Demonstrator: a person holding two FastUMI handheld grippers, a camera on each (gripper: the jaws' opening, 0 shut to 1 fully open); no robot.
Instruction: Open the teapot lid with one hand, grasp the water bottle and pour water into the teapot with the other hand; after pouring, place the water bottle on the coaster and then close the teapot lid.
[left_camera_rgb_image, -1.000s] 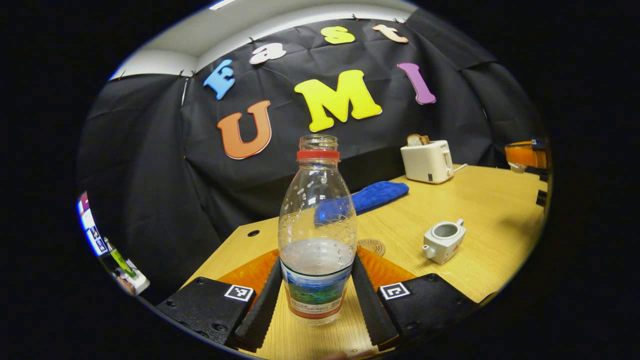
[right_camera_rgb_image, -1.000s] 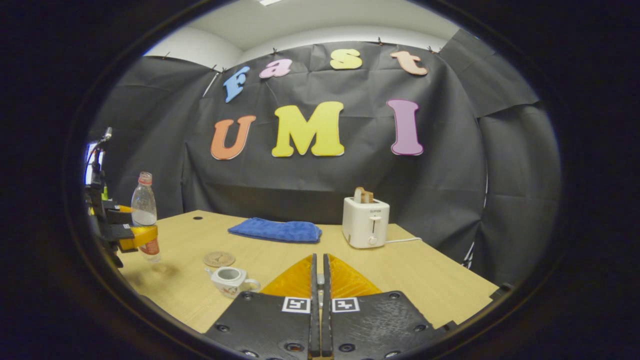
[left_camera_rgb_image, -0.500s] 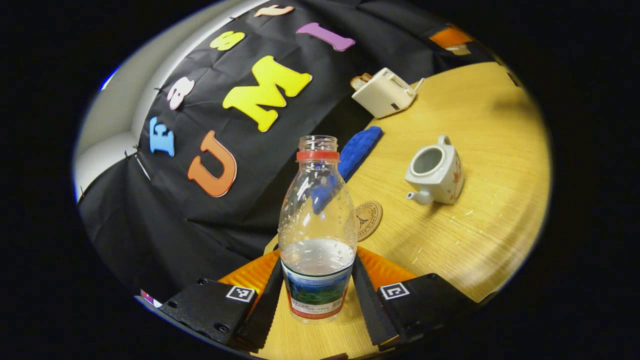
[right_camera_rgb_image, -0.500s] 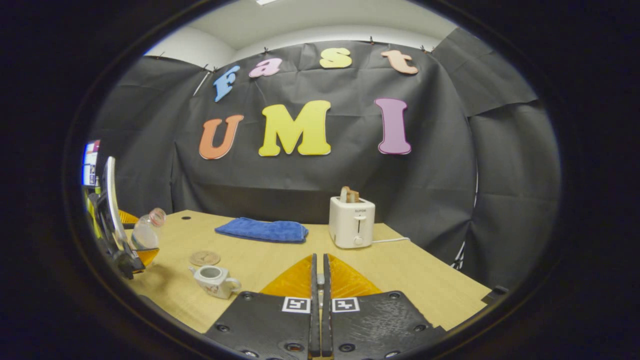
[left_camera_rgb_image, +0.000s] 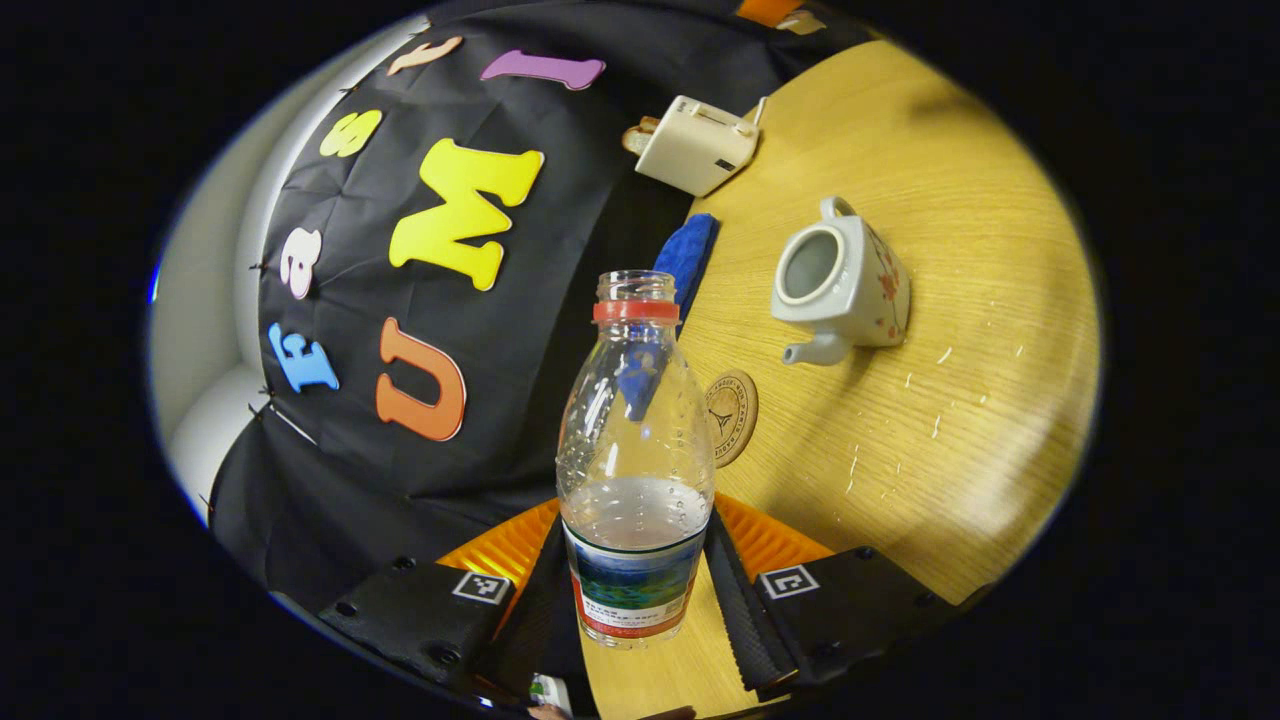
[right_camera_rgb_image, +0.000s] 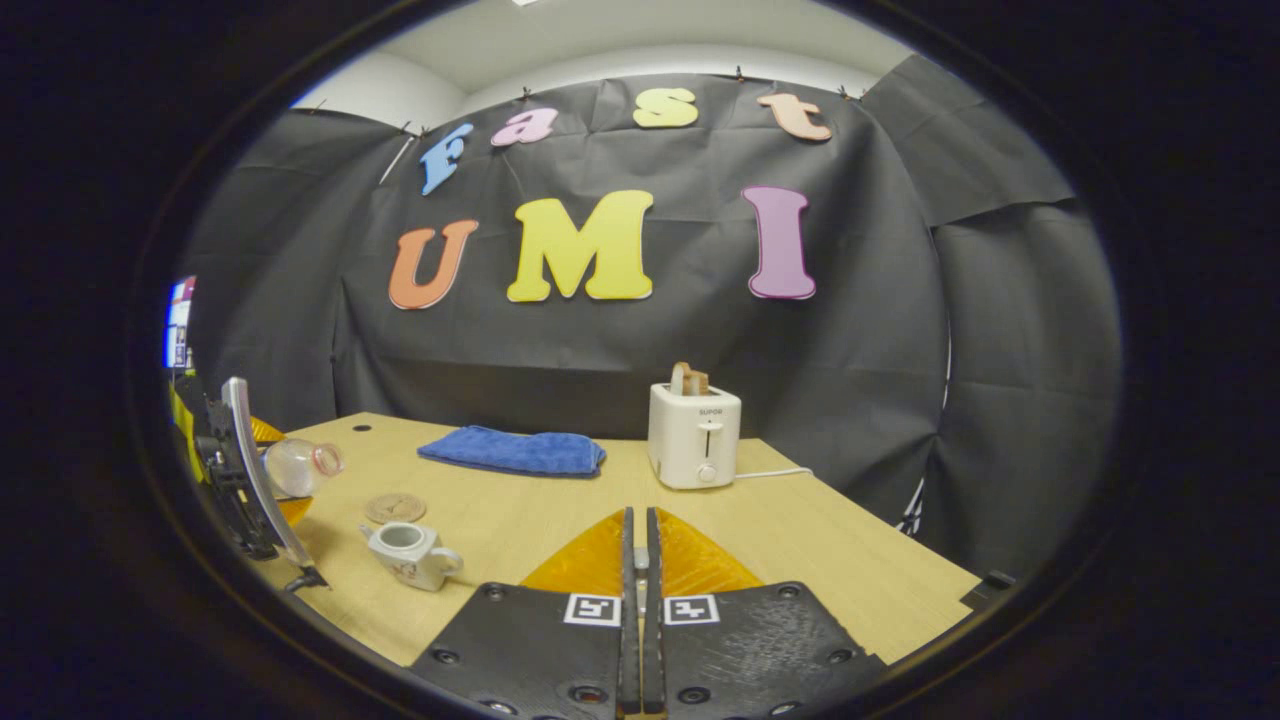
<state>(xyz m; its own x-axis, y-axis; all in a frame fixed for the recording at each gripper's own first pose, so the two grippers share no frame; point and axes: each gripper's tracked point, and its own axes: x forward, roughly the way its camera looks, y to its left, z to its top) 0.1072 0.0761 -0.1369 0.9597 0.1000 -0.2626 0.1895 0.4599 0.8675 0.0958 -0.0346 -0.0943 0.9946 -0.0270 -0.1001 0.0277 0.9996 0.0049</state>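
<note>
My left gripper (left_camera_rgb_image: 633, 520) is shut on the lower body of a clear water bottle (left_camera_rgb_image: 635, 440) that has a red neck ring, no cap and some water inside. In the right gripper view the bottle (right_camera_rgb_image: 300, 465) lies almost level above the table, its mouth pointing toward the white teapot (right_camera_rgb_image: 405, 552). The teapot (left_camera_rgb_image: 850, 285) stands with its top opening bare, a little beyond the bottle's mouth. A round cork coaster (left_camera_rgb_image: 730, 417) lies between bottle and teapot. My right gripper (right_camera_rgb_image: 637, 535) is held shut above the table, to the right of the teapot.
A white toaster (right_camera_rgb_image: 695, 435) with bread and a folded blue cloth (right_camera_rgb_image: 512, 450) sit at the back of the wooden table (right_camera_rgb_image: 800, 540). Small white specks (left_camera_rgb_image: 930, 400) dot the tabletop near the teapot.
The left gripper has rolled further, tipping the bottle from upright to nearly level and bringing it closer to the teapot. The right gripper stays shut and has drifted slightly.
</note>
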